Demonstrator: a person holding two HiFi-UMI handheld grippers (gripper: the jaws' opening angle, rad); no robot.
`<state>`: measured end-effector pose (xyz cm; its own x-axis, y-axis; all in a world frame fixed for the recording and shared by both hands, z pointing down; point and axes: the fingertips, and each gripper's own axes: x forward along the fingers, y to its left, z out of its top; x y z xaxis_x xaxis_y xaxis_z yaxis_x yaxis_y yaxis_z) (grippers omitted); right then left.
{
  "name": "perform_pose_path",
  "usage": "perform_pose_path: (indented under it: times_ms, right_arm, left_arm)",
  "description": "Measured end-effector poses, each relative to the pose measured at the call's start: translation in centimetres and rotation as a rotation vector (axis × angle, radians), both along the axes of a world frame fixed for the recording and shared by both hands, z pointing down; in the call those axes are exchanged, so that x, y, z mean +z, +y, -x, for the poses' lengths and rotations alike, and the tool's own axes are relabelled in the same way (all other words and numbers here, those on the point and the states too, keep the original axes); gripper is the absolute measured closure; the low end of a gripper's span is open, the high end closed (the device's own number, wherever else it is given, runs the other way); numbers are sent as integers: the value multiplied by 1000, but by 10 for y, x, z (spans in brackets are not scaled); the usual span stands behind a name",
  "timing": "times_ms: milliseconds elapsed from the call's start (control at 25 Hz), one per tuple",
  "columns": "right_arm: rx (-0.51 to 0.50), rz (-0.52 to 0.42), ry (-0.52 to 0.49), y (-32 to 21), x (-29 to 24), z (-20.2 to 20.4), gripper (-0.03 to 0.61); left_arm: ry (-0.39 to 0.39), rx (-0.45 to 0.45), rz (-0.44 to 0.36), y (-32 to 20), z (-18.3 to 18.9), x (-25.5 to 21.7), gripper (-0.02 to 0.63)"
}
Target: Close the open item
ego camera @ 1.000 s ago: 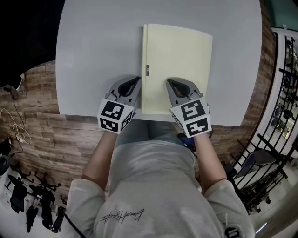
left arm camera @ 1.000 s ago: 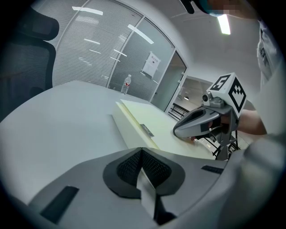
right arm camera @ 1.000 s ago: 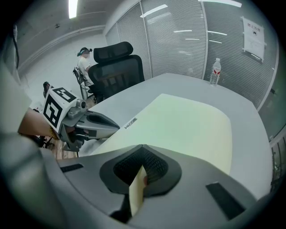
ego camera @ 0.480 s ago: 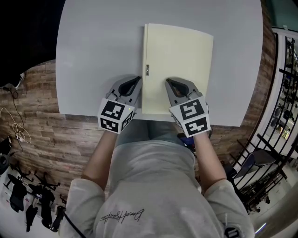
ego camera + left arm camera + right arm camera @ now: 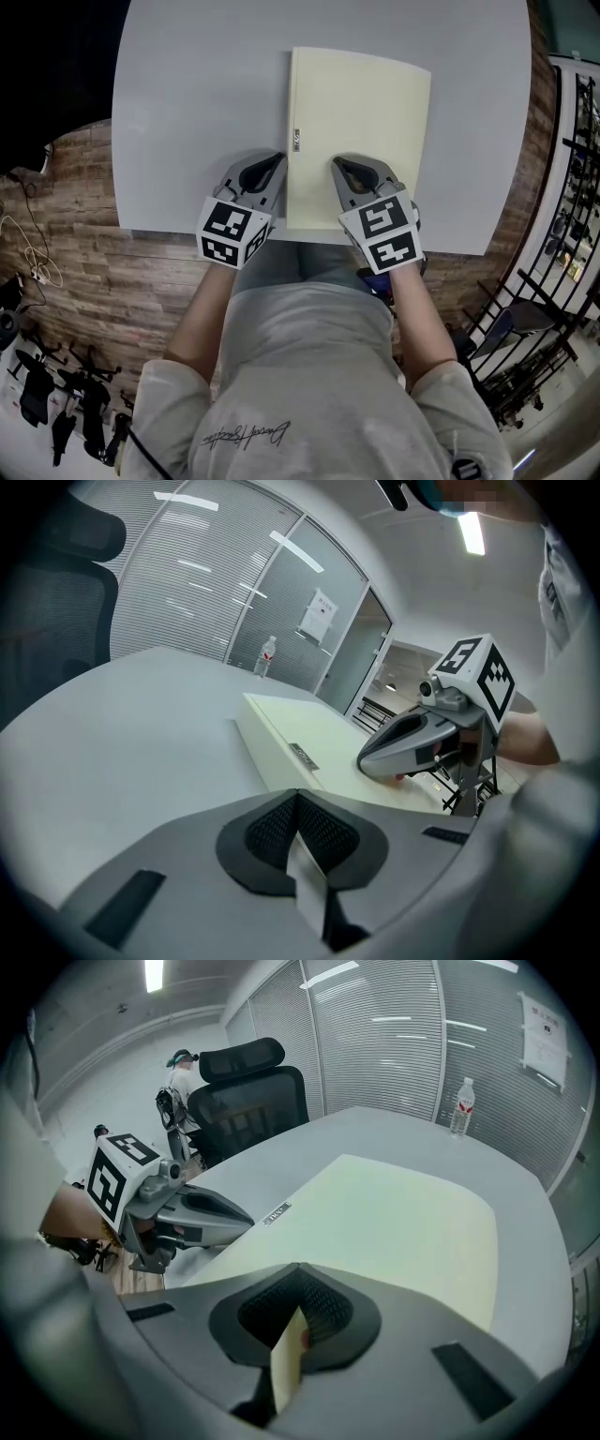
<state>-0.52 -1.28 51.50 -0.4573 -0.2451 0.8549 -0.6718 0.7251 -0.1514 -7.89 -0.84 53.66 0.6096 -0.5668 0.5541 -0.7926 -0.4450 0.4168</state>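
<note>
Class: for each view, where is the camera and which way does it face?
Head view: on the person's head, facing steeply down on the table, folder, left gripper, right gripper, forearms, shirt.
Left gripper view: rides the left gripper, facing along its jaws across the folder; shows the right gripper.
Right gripper view: rides the right gripper, facing across the folder towards an office chair; shows the left gripper.
Shared: both gripper views see the folder and a water bottle.

Your pale yellow rectangular folder lies closed and flat on the light grey desk, cover down, spine to your left bearing a small grey label, its near edge close to the desk's front edge.
</note>
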Motion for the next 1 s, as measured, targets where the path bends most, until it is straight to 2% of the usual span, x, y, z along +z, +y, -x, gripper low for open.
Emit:
perform_pose_path:
  times_ms: [400, 1000]
  right_arm:
    - [-56, -20, 60, 4, 7, 2, 566]
    - [-88, -3, 81, 4, 12, 4, 566]
  left_arm:
    - [-1, 2, 0, 0, 1, 1, 604]
    - [-5, -1, 3, -2, 2, 0, 606]
